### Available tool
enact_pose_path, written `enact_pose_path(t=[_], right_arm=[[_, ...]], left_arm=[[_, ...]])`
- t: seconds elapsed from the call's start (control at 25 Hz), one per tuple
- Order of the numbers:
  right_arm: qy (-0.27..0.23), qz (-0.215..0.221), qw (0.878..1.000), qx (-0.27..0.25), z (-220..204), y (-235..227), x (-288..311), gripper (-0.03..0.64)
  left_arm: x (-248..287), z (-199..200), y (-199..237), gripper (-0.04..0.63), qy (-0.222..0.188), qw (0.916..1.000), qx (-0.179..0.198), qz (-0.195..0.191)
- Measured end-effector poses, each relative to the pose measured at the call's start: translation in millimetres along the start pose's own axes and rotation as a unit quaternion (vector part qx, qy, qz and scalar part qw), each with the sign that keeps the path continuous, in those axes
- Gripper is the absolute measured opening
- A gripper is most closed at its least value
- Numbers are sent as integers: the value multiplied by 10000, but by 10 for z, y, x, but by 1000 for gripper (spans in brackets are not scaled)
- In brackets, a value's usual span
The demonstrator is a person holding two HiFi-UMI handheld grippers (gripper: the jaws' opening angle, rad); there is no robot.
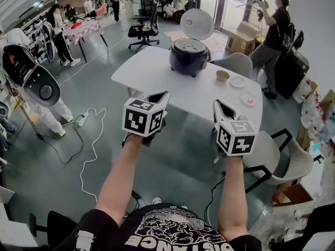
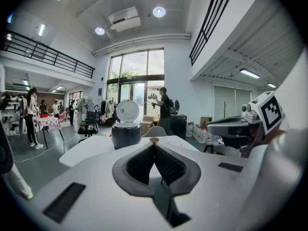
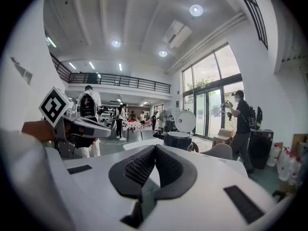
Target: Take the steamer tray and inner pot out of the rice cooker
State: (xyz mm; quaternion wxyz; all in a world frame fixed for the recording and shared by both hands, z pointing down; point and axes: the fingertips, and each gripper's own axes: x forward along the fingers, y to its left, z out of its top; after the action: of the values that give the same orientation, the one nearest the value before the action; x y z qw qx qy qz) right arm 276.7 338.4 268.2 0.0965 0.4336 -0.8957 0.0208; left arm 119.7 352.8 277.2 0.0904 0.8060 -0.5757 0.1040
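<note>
A dark blue rice cooker [image 1: 189,56] stands on the far side of a white table [image 1: 152,77], its round white lid [image 1: 197,24] raised; a silvery tray shows in its mouth. The same cooker [image 2: 126,134] appears ahead in the left gripper view, and the cooker [image 3: 178,139] also shows in the right gripper view. My left gripper [image 1: 163,95] is held before the table's near edge, jaws shut and empty. My right gripper [image 1: 217,105] hovers beside it at the same distance, also shut on nothing. Both are well short of the cooker.
Small dishes [image 1: 237,81] and a wooden bowl [image 1: 223,76] sit on the table's right end. Grey chairs [image 1: 235,63] stand behind and at the right [image 1: 272,156]. A cable [image 1: 89,140] trails across the floor. A person [image 1: 272,35] stands at the back right, others further back.
</note>
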Motion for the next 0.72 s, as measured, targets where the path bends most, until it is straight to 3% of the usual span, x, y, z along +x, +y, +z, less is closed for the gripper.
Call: enact_pose_path(t=[0.72], right_arm=[[-51, -183, 9998, -86, -8, -23, -185, 27]], left_arm=[[-89, 14, -177, 19, -66, 9997, 224, 6]])
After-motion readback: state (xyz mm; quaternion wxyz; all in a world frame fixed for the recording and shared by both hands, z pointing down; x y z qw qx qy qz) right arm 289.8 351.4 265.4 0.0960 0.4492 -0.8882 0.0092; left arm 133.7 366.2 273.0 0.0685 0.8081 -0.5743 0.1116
